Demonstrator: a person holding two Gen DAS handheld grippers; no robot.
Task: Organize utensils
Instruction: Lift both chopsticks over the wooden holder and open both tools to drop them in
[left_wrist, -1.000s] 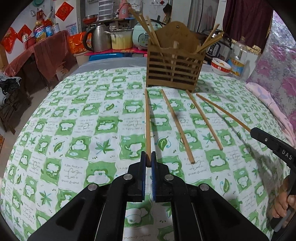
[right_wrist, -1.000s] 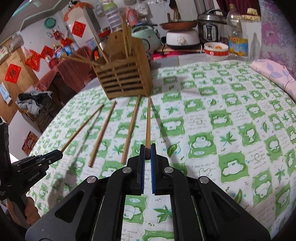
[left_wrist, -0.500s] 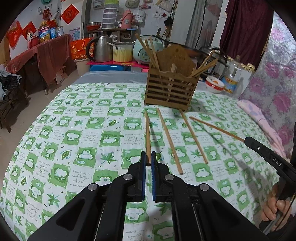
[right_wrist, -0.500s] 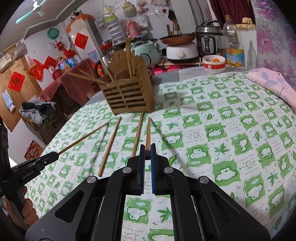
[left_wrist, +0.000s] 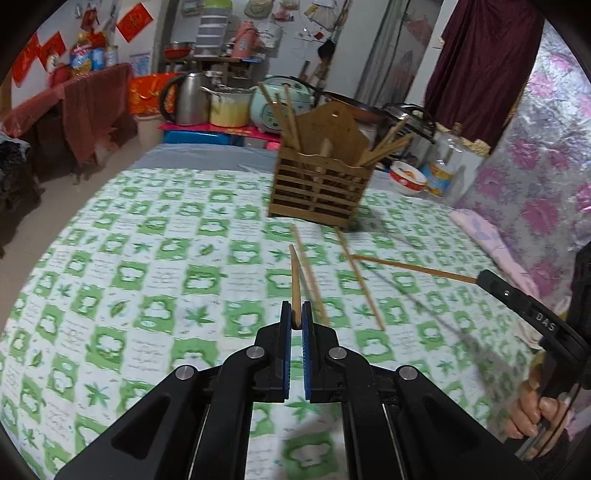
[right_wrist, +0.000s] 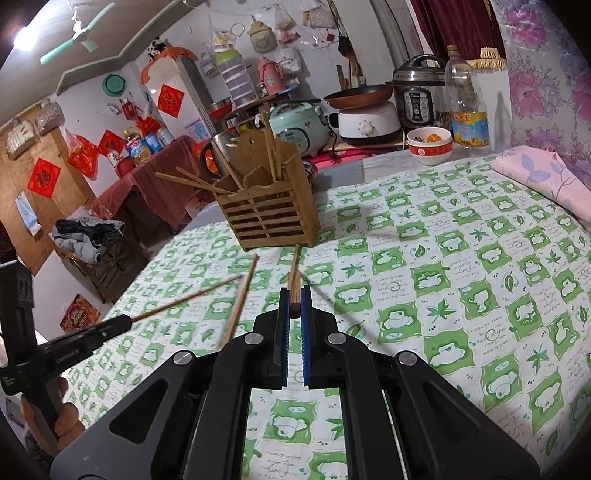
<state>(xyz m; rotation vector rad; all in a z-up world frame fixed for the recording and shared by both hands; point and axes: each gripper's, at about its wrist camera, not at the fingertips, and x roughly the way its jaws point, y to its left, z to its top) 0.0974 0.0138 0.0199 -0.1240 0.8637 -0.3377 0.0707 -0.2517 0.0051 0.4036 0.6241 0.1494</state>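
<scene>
The left tongs (left_wrist: 295, 314) were pressed together on the near end of one chopstick (left_wrist: 294, 284). That stick was lifted off the cloth, and its far tip was pointed toward the wooden holder (left_wrist: 319, 188). The right tongs (right_wrist: 294, 301) were also pinched shut on a chopstick end (right_wrist: 294, 280), and this second stick was aimed at the foot of the holder (right_wrist: 271, 214) too. In the left wrist view, the right tongs (left_wrist: 480, 277) could be seen at the far right, with their stick (left_wrist: 410, 268) stretched out toward the holder. A hand (left_wrist: 535, 413) was wrapped around their handle.

Two more loose chopsticks were left lying on the green and white checked cloth (left_wrist: 129, 280) in front of the holder: one (left_wrist: 308, 273) just beside the left tongs' stick and one (left_wrist: 360, 280) a little farther right. Both were blurred. The holder was stood upright on the cloth, and several chopsticks (left_wrist: 288, 116) were already leaned inside it. Behind the holder, a red and white bowl (right_wrist: 430, 146) and an oil bottle (right_wrist: 465, 99) could be seen.
</scene>
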